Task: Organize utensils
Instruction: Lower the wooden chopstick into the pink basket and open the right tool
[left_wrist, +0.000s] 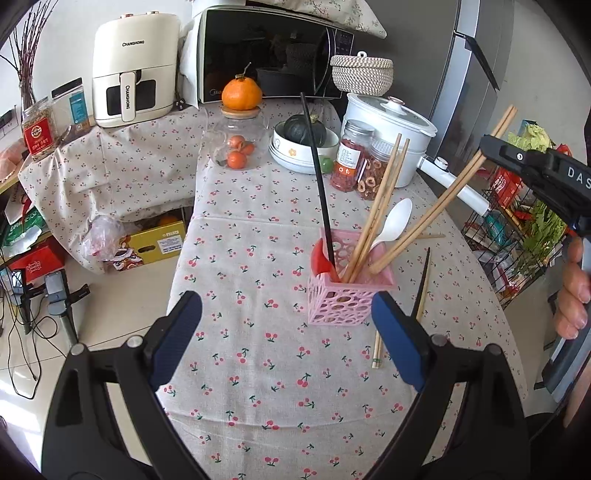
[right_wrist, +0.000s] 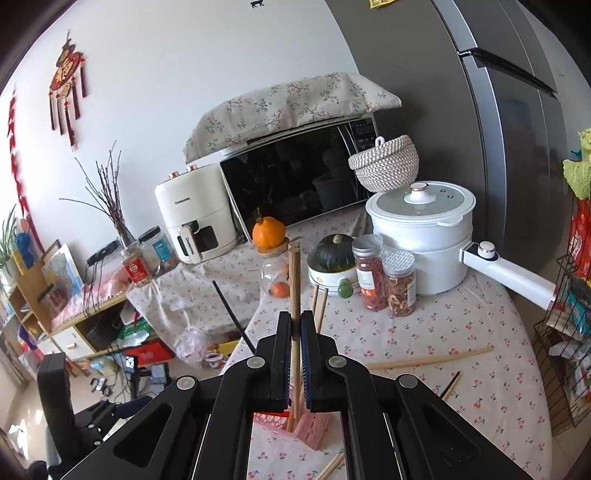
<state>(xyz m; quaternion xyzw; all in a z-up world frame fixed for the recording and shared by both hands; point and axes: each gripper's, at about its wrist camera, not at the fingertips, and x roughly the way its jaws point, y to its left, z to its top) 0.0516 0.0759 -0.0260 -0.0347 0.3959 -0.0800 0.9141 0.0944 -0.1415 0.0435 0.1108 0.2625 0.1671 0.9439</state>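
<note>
A pink perforated holder (left_wrist: 347, 299) stands on the cherry-print tablecloth (left_wrist: 258, 369). It holds a black chopstick (left_wrist: 319, 177), a wooden pair (left_wrist: 384, 199), a white spoon (left_wrist: 395, 218) and a red spoon (left_wrist: 319, 254). My left gripper (left_wrist: 286, 332) is open just in front of the holder, with nothing between its blue pads (left_wrist: 177, 339). My right gripper (right_wrist: 294, 325) is shut on a pair of wooden chopsticks (right_wrist: 294, 280), and their lower ends reach into the holder (right_wrist: 310, 424). In the left wrist view this gripper (left_wrist: 489, 147) comes in from the upper right, a hand on its handle.
Loose chopsticks (left_wrist: 421, 288) lie to the right of the holder, another (right_wrist: 428, 360) farther back. Behind stand two snack jars (left_wrist: 354, 162), a white pot (left_wrist: 391, 122), a bowl with a squash (left_wrist: 303, 147) and a glass jar (left_wrist: 236, 147). A wire rack (left_wrist: 509, 236) flanks the table's right edge.
</note>
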